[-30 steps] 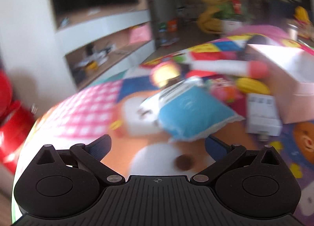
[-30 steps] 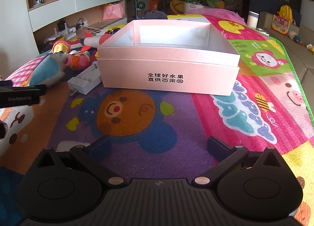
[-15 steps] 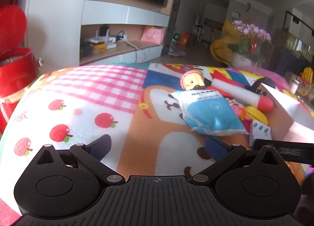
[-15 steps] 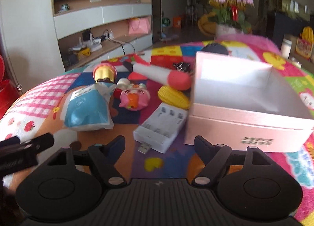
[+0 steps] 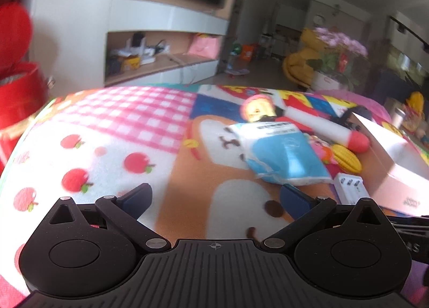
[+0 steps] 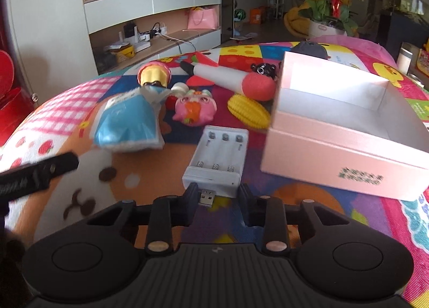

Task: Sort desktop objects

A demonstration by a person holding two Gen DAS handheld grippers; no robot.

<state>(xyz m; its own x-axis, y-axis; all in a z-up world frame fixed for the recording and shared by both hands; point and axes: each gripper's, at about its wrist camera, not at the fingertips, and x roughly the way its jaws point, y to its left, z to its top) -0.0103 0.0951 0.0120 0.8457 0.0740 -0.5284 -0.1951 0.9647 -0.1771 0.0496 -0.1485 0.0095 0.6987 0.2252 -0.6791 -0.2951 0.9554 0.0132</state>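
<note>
my right gripper [image 6: 217, 195] sits low in the centre of its frame, jaws closing, with the usb plug of the white battery charger [image 6: 218, 158] showing in the gap between the fingers; the pads do not press on it, so i hold nothing. the charger lies on the cartoon play mat [image 6: 139, 182], just above my fingertips, its empty slots facing up. to its right stands the open pink box [image 6: 337, 163], tilted across the right half of the frame. above the charger, in the middle: a yellow toy corn [image 6: 249, 111], a pink round toy [image 6: 194, 109], a white tube with a red end [image 6: 236, 79] and a small figure with a gold face [image 6: 154, 76]. the blue and white packet [image 6: 128, 123] lies centre left.

my left gripper [image 5: 214, 198] has its jaws spread wide over bare mat (nothing between them); the same packet [image 5: 284, 155] lies just above its right finger, charger [image 5: 348, 187] at lower right.
</note>
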